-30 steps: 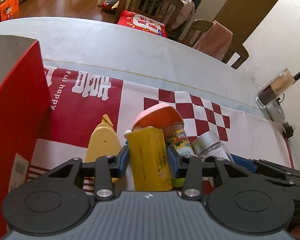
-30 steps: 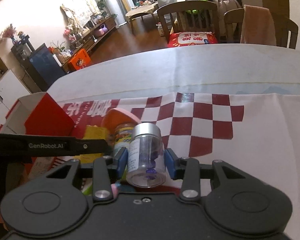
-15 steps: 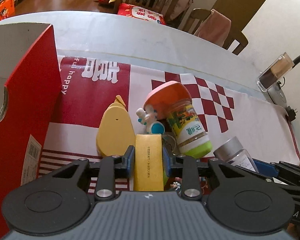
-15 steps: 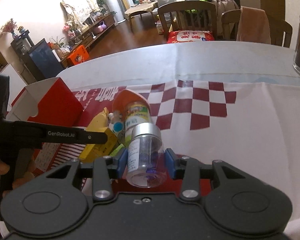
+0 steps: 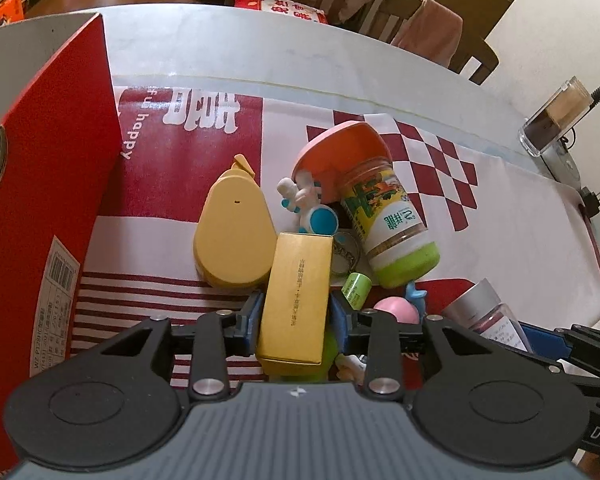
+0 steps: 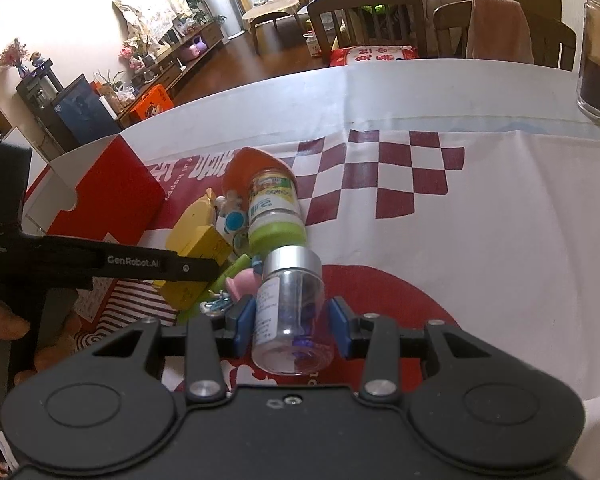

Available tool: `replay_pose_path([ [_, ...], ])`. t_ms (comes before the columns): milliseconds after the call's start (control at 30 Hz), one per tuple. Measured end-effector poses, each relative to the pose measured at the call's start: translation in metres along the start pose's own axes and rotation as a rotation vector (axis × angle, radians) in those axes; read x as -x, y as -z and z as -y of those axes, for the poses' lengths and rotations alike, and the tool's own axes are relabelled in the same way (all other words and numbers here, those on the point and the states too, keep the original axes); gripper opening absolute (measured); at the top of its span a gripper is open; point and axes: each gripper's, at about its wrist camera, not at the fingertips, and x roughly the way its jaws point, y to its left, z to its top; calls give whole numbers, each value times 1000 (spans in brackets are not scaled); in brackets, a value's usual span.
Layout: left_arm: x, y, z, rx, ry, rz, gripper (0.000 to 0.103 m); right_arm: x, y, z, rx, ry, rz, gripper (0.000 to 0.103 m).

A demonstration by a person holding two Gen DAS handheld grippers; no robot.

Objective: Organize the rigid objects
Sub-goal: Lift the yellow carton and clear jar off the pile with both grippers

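Note:
My left gripper (image 5: 298, 314) points down at a pile of small items. Its jaws are opening around a yellow box (image 5: 296, 300), which lies askew on the pile with a thin gap at the right pad. Beside it lie a yellow pear-shaped case (image 5: 232, 236), a seasoning bottle with an orange lid (image 5: 388, 224), a small white and blue figure (image 5: 312, 208), a green tube (image 5: 356, 288) and a pink toy (image 5: 394, 308). My right gripper (image 6: 292, 324) is shut on a clear jar with a silver lid (image 6: 292, 304), just right of the pile.
An open red cardboard box (image 5: 48, 184) stands at the left of the red and white cloth (image 6: 460, 240). A glass container with dark contents (image 6: 598, 56) stands at the far right. Chairs (image 6: 368, 16) line the table's far side. A hand (image 6: 4, 324) holds the left gripper.
The left gripper tipped further down and brought the yellow box onto the pile beside the pear-shaped case. The right gripper shifted sideways with the jar still in it.

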Motion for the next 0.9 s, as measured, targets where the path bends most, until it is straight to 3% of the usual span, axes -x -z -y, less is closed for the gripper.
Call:
replay_pose_path([
  [233, 12, 4, 10, -72, -22, 39, 29, 6, 0, -8, -10, 13, 13, 39],
  [400, 25, 5, 4, -62, -8, 56, 29, 18, -2, -21, -4, 26, 39, 39],
  [900, 96, 3, -17, -54, 92, 106, 29, 45, -9, -89, 42, 62, 76, 39],
])
